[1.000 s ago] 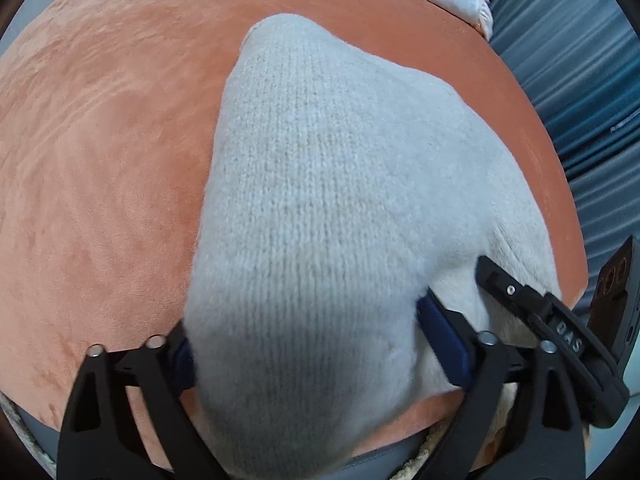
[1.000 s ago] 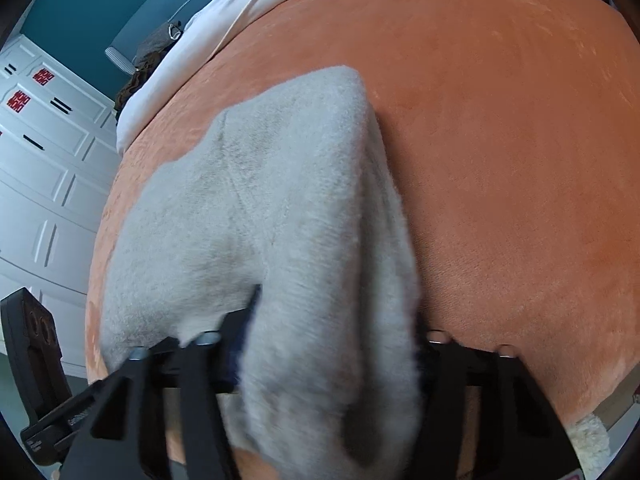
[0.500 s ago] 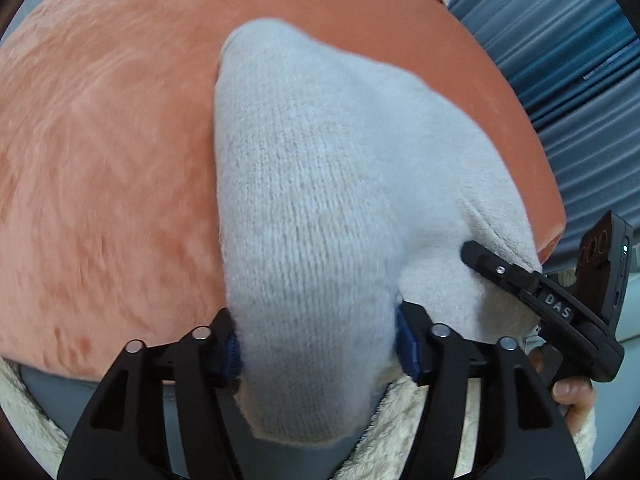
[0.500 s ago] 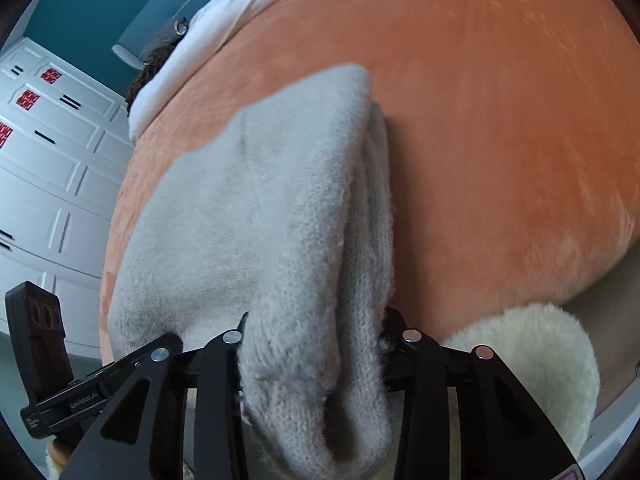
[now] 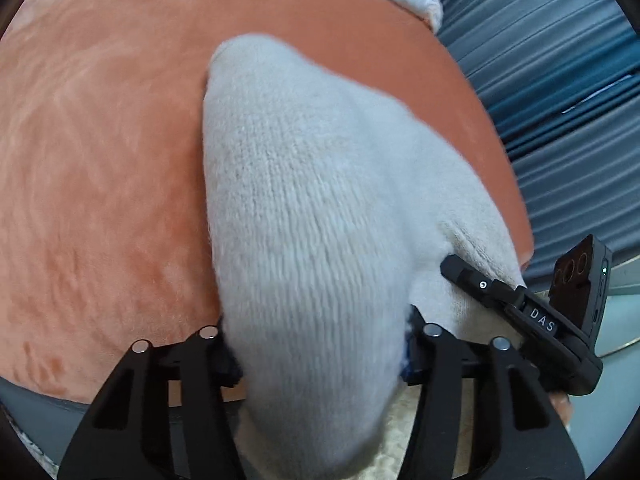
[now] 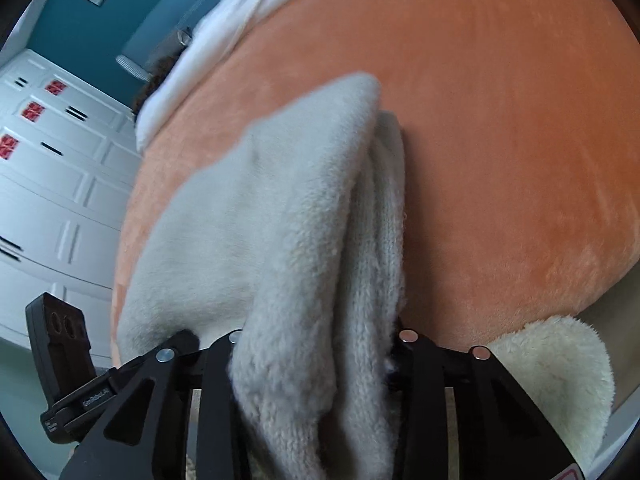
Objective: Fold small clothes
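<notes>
A small cream knitted garment lies folded on an orange plush bed cover, hanging over its near edge. My left gripper is shut on the garment's near left end. My right gripper is shut on the near right end of the garment, where several layers bunch between the fingers. The right gripper also shows at the right of the left wrist view, and the left gripper at the lower left of the right wrist view.
A white blanket lies at the far end of the orange cover. A fluffy cream rug lies below the bed edge. Blue-grey curtains hang to the right, white cabinets to the left.
Both grippers have drawn back toward the bed's near edge with the garment, so its near end now hangs past the edge. The jaws have narrowed on the cloth.
</notes>
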Tool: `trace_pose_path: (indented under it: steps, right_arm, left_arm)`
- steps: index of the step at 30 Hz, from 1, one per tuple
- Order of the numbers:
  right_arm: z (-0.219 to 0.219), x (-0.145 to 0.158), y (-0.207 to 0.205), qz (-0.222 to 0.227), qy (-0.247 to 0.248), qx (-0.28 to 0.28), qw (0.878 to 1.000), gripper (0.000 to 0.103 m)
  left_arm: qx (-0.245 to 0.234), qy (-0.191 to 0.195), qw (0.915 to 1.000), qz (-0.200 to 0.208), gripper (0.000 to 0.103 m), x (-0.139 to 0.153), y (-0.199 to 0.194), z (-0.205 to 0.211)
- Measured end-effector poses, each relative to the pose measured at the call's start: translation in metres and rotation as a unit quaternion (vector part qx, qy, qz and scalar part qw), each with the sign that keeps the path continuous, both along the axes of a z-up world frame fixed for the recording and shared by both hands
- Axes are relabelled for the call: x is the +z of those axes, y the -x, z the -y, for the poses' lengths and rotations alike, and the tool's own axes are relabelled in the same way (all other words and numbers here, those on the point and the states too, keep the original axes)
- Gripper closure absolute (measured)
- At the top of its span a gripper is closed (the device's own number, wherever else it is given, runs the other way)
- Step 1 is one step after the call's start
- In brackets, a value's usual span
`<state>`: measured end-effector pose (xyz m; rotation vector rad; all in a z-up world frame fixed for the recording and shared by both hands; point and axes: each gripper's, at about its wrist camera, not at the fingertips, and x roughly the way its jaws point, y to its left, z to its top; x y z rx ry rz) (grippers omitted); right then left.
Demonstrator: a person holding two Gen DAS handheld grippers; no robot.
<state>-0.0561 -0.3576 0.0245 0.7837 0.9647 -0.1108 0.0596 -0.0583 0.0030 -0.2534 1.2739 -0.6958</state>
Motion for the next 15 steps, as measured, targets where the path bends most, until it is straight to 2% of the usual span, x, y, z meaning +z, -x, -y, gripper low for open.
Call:
trace_pose_path:
  steps: [4,8,10,12,15]
  right_arm:
    - [-0.003,0.066,0.009,0.071,0.027,-0.003,0.997,0.071]
    - [-0.014,0.15,0.023,0.153,0.08,0.002,0.985,0.071]
    - [-0.024,0.19,0.032,0.199,0.112,0.004,0.974,0.071]
    - [-0.034,0.229,0.041,0.25,0.143,0.005,0.958,0.071]
    - [-0.056,0.281,0.053,0.326,0.181,0.013,0.928,0.071]
  left_arm:
    - [-0.01,0.059,0.9973,0.041,0.055,0.064,0.003,-0.003]
    - [-0.024,0.119,0.9872,0.103,0.055,0.135,0.007,-0.016]
    - [-0.032,0.149,0.9776,0.145,0.054,0.172,0.011,-0.026]
    - [-0.041,0.171,0.9632,0.203,0.054,0.214,0.019,-0.037]
    - [-0.046,0.201,0.9359,0.285,0.054,0.271,0.034,-0.06]
